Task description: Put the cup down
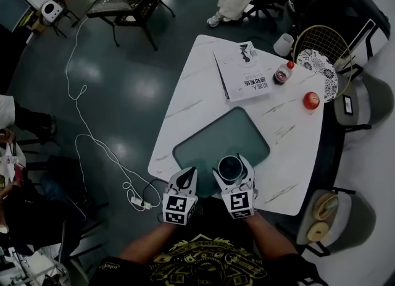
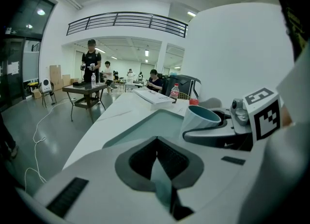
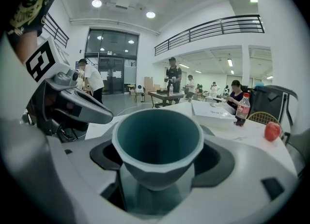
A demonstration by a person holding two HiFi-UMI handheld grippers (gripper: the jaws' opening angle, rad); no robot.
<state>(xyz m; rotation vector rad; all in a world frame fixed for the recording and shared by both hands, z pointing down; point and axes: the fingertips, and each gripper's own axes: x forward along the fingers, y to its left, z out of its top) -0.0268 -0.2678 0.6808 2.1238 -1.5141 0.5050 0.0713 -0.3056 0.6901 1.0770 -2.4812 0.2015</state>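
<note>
The right hand-held gripper (image 1: 232,168) has its jaws spread wide and pressed on the lower body of the cup (image 3: 157,138), one jaw on either side. The cup stands upright, mouth up, and its teal inside looks empty. The left hand-held gripper (image 1: 187,175) hangs just beside it with its jaws together and nothing in them.

From the head view, the cup sits over the near edge of the grey-green mat (image 1: 210,136) on the white counter (image 1: 191,87). No view shows its base, so I cannot tell whether it touches the mat or is a little above it.

The step in hand looks like the set-down itself. To do it well:
- Lower the cup straight down and level, so the base meets the mat flat rather than on one edge.
- Land it a little further in from the mat's near edge, for a steadier footing.
- Open the jaws only once the cup's weight rests on the mat, and open them evenly so neither pad drags the cup sideways.
- Draw the gripper back low and straight toward the person, since tilting up could catch the flared rim.
- Hold the left gripper where it is, clear of the cup.

Further out, the booklet (image 1: 244,71), the bottle (image 1: 284,73) and the red round thing (image 1: 311,100) lie well apart from the landing spot.
</note>
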